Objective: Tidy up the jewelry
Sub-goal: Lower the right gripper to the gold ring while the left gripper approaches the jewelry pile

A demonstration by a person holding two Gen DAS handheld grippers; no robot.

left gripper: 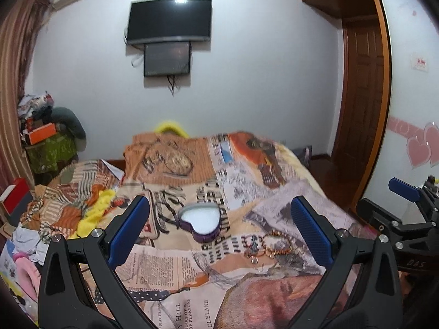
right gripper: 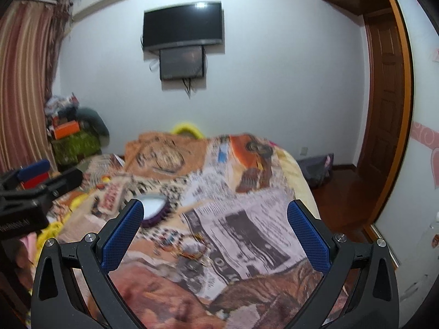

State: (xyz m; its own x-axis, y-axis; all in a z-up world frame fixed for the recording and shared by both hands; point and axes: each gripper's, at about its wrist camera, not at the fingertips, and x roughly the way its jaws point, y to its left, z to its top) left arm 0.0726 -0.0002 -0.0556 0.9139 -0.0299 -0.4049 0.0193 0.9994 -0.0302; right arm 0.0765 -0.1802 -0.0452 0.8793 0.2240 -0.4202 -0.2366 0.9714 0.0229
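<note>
Both grippers hang above a bed (left gripper: 247, 164) covered by a blanket printed with newspaper and portrait patterns. The left gripper (left gripper: 219, 230) has its blue-padded fingers (left gripper: 129, 230) spread wide with nothing between them; the right gripper (right gripper: 215, 233) likewise holds its fingers (right gripper: 122, 235) spread wide and empty. On the blanket lies a heart-shaped box (left gripper: 199, 220) with purple sides and a white inside, open to the ceiling and with no lid on it. Just beside the box, toward the right and nearer the camera, sits a small heap of jewelry (left gripper: 264, 245): an orange-gold beaded bracelet, a darker beaded piece and some small loose bits, all resting on the blanket and apart from the box. In the right wrist view, which is blurred, the box (right gripper: 155, 209) shows partly behind the left finger and the jewelry (right gripper: 189, 248) lies between the fingers, lower in the frame. The right gripper (left gripper: 406, 216) appears at the right edge of the left wrist view. On the wall beyond the bed hangs a television (left gripper: 170, 20) with a smaller dark screen (left gripper: 167, 59) beneath it, and a wooden door (left gripper: 362, 104) stands to the right.
</note>
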